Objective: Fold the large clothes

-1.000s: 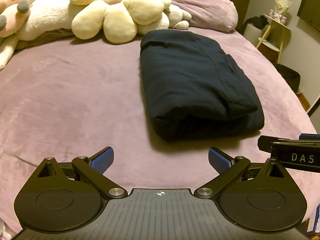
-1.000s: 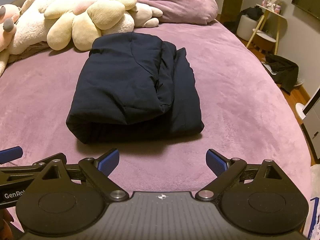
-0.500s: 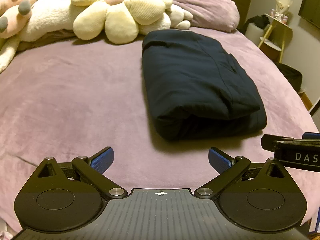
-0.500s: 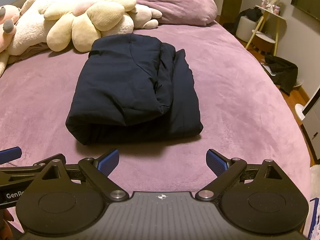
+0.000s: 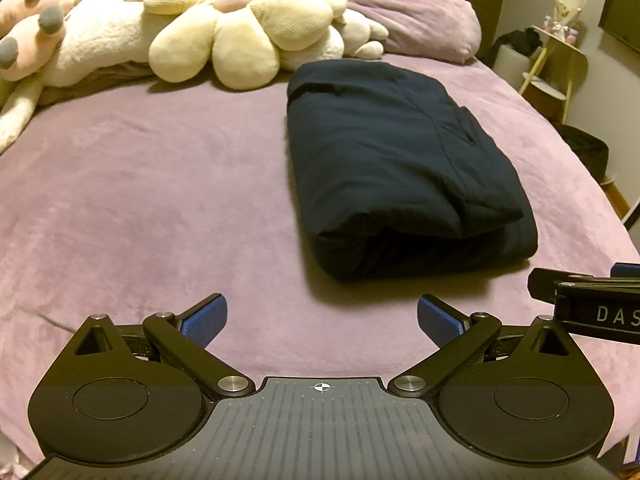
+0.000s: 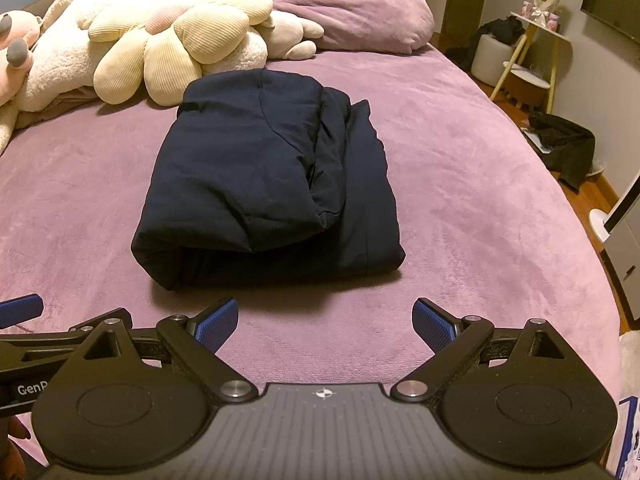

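On the purple plush bed (image 6: 460, 168) lies the folded navy padded garment (image 6: 264, 184), likely soft, bulky, light; grip the near rolled edge. Left claw (image 5: 320, 320) and right claw (image 6: 324, 320) gape wide, empty.

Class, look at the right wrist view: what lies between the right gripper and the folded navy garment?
Nothing but bare purple bedcover lies between the open right gripper and the folded navy garment, seen in the right wrist view.

Cream plush toys (image 6: 168, 48) and a purple pillow (image 6: 360, 16) lie at the head of the purple bed (image 6: 480, 184).
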